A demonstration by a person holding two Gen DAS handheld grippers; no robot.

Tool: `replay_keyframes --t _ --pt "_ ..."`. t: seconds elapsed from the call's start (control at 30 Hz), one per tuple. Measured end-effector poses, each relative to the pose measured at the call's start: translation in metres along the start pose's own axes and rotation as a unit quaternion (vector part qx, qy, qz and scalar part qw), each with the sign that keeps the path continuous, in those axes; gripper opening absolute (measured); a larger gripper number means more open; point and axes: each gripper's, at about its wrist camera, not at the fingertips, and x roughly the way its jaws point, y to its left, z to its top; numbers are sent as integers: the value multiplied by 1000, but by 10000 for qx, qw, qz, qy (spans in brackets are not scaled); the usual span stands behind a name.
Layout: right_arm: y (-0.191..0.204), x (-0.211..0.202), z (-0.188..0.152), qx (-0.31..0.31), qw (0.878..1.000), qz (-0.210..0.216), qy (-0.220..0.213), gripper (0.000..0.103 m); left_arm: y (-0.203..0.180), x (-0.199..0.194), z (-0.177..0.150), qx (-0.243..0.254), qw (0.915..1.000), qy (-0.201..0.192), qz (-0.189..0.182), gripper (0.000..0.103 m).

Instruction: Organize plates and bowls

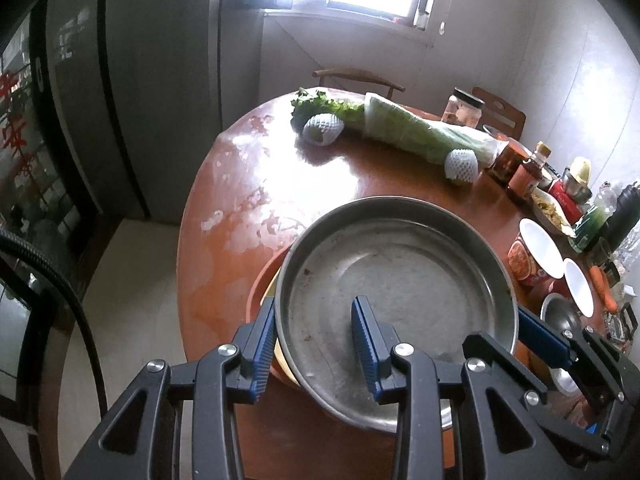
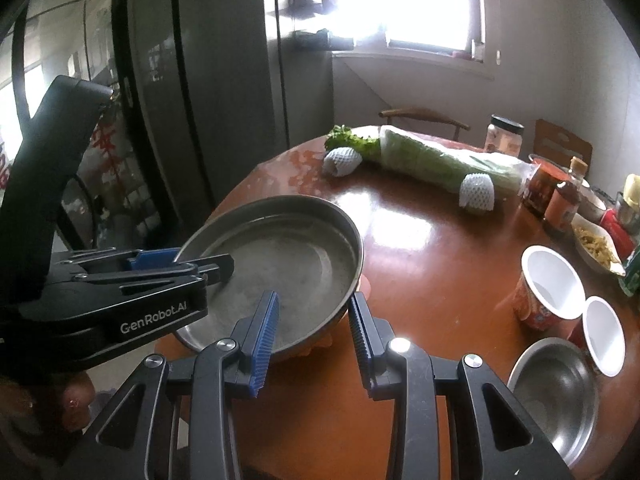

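Note:
A wide, shallow steel pan (image 1: 400, 264) hangs tilted over the near edge of the round brown table (image 1: 320, 184), held from both sides. My left gripper (image 1: 314, 308) is shut on the pan's near rim, one blue pad outside and one inside. The right gripper (image 1: 538, 334) grips its right edge. In the right wrist view the pan (image 2: 288, 248) sits at centre left, with my right gripper (image 2: 313, 298) shut on its rim and the left gripper (image 2: 200, 266) clamped on its far-left edge. An orange plate (image 1: 262, 280) and a yellow one lie under the pan.
A small steel bowl (image 2: 556, 396) and two white-lined paper cups (image 2: 550, 280) stand at the right. A wrapped cabbage (image 2: 440, 160), foam-netted fruit (image 2: 476, 192), jars and sauce bottles (image 2: 560, 204) fill the far side. A dark fridge (image 2: 208, 100) stands left; chairs sit behind.

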Motion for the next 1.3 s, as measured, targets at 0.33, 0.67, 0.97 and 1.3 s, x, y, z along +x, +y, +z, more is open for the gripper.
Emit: replay_keyframes --t 0.33,0.67,0.97,1.3 --pt "-8 10 -10 95 9999 31 133 38 -6 15 -8 48 9999 104 32 37" --pt "-13 19 -16 114 9995 105 257 38 -7 26 -15 29 9998 195 89 37" --pt "-13 24 -17 112 9994 127 291 38 -5 32 -17 41 9997 205 119 38" --pt "-11 36 -15 57 9992 61 383 38 -2 40 -17 52 9996 250 140 38"
